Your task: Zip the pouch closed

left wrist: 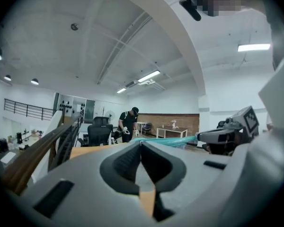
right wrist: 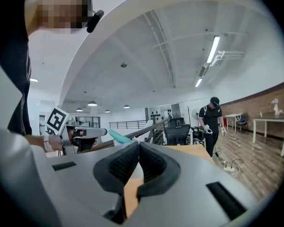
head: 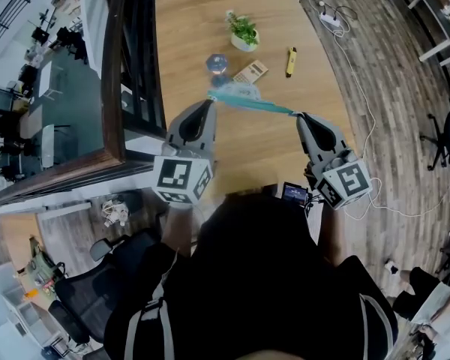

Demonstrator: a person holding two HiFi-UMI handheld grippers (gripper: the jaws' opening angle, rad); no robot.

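Currently stretched taut in the air between two tools: teal pouch (head: 252, 102), above the middle of the wooden table (head: 187, 43), running from close to the left edge across toward the right edge. Pinched at its left end by the left gripper (head: 211, 98), jaws pressed together on the fabric with no gap showing in the left gripper view. Pinched at its right end by the right gripper (head: 298, 115), jaws likewise closed tight on the material, pads meeting at the tip in the right gripper view. Seen from each gripper view as a thin teal strip leading off the jaw tips to the opposite tool. Held roughly level, both of them, marker cubes toward the near edge. Cannot tell from any view how far along the zip sits.

Farther back, toward the far edge: small potted plant (head: 244, 32) in a white pot. Nearer than that, a blue round container (head: 217, 64), a tan packet (head: 251, 71) just beside it, and a yellow marker (head: 291, 61) closer to the right edge, all lying beyond the pouch.

Off the table, on the wood floor past the right edge: white power strip (head: 330, 19) with trailing cable. Along the left edge: dark railing (head: 127, 58). Far off in both gripper views: standing person (left wrist: 128, 124) in dark clothes beside office chairs.
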